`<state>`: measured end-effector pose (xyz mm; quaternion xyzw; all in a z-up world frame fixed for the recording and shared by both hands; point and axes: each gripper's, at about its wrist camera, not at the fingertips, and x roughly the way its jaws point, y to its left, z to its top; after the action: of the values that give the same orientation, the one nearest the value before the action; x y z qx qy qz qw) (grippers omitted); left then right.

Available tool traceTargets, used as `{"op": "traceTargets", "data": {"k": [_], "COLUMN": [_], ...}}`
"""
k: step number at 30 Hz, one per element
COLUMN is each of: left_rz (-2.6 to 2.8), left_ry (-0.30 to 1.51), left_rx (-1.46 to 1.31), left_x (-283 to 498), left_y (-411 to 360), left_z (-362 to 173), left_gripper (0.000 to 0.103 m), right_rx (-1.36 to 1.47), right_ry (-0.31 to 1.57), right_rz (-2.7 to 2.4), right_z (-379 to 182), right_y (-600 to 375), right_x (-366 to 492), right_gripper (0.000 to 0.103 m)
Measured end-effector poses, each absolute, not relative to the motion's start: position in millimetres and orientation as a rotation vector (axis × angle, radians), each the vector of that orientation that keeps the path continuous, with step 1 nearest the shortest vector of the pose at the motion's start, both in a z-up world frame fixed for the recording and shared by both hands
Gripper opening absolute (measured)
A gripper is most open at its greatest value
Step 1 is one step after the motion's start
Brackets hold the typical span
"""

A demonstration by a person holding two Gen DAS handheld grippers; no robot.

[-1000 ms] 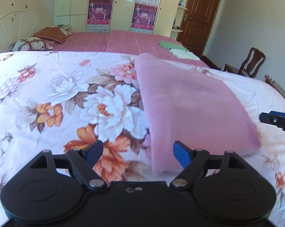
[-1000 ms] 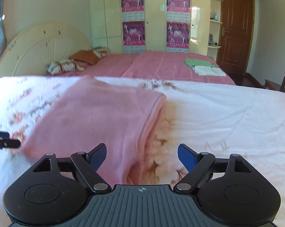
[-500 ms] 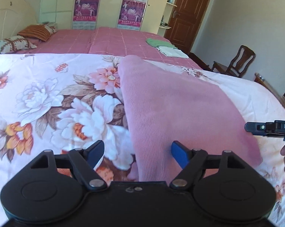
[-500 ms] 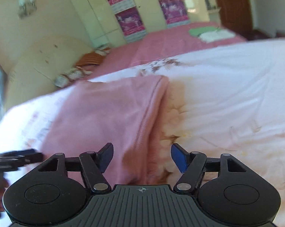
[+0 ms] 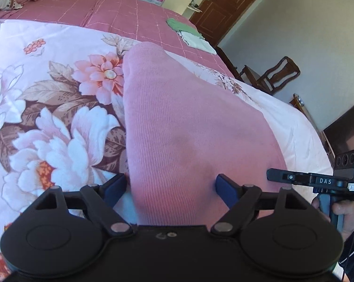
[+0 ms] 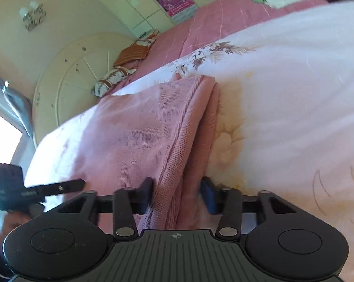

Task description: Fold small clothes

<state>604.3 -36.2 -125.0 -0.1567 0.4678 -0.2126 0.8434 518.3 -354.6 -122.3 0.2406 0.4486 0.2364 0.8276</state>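
Both tongs gape, left tongs (image 5: 171, 188) over the pink garment's (image 5: 188, 122) smooth fold, right tongs (image 6: 177, 193) astride its layered edges.

Both grippers are matte black with 2 round discs, silver pivot screws and blue finger pads (image 5: 226, 189). The right gripper (image 5: 294, 178) carries white "DAS" lettering and a blue-grey handle in a bare hand (image 5: 343, 213); the right gripper's base plate is ribbed.

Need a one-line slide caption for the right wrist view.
Right gripper, jaws open, straddles the near edge of a folded pink garment on a floral bedspread.
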Motion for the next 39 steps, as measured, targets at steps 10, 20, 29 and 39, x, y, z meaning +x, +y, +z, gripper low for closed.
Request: {"op": "traceTargets", "data": {"k": [10, 20, 29, 39], "left_rz": [-0.448, -0.376, -0.395, -0.425], "left_ry": [0.998, 0.913, 0.789, 0.717], "left_rx": [-0.26, -0.03, 0.044, 0.055], "left_x": [607.7, 600.2, 564.9, 533.5], "left_y": [-46.2, -88.9, -100.2, -74.6], "left_z": [-120.8, -102.8, -60.9, -30.9], "left_gripper": [0.071, 0.039, 0.032, 0.032], "right_rx": [0.492, 0.34, 0.163, 0.052], "right_ry": [0.933, 0.895, 0.735, 0.657], "right_rz": [0.527, 0.427, 0.384, 0.376], "right_z": [-126.3, -118.4, -83.4, -38.8], "right_y": [-352.3, -314.0, -282.5, -249.4], "right_x": [514.1, 520.0, 481.5, 450.3], "right_gripper": [0.043, 0.034, 0.021, 0.021]}}
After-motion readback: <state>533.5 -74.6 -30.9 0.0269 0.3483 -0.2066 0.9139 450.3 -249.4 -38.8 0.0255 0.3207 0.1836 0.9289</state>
